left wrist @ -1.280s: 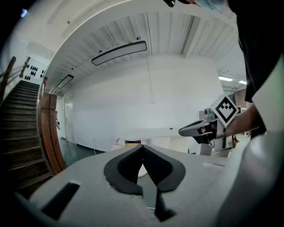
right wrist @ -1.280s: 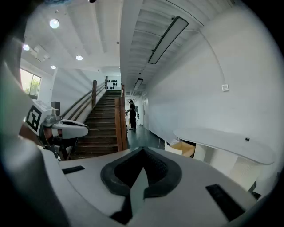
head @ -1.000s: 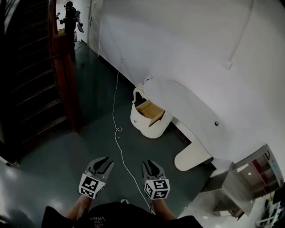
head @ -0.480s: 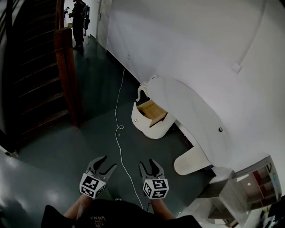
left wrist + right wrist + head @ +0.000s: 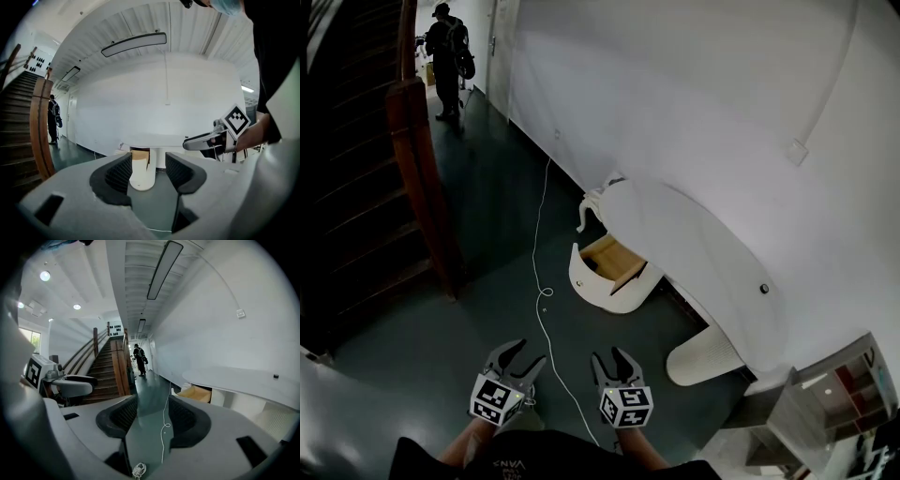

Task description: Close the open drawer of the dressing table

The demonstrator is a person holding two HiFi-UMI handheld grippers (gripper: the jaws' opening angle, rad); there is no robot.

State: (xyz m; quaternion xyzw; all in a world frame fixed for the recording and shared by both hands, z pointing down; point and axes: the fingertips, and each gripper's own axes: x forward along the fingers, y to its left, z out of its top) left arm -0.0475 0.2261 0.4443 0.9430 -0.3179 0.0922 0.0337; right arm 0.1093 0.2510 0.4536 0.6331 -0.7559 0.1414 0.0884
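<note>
Head view shows the task not yet begun: the drawer of the dressing table stands open, well ahead of the fingertips, with left gripper and right gripper both spread wide and empty.

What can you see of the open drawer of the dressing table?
The drawer stands pulled out from under the far end of the white dressing table. Its front is a rounded, glossy white panel; behind it show light wood-coloured inner walls, like plywood. No contents can be made out. A white cable lies on the dark floor nearby, apart from it. The left gripper and right gripper, both open, are well short of it.
</note>
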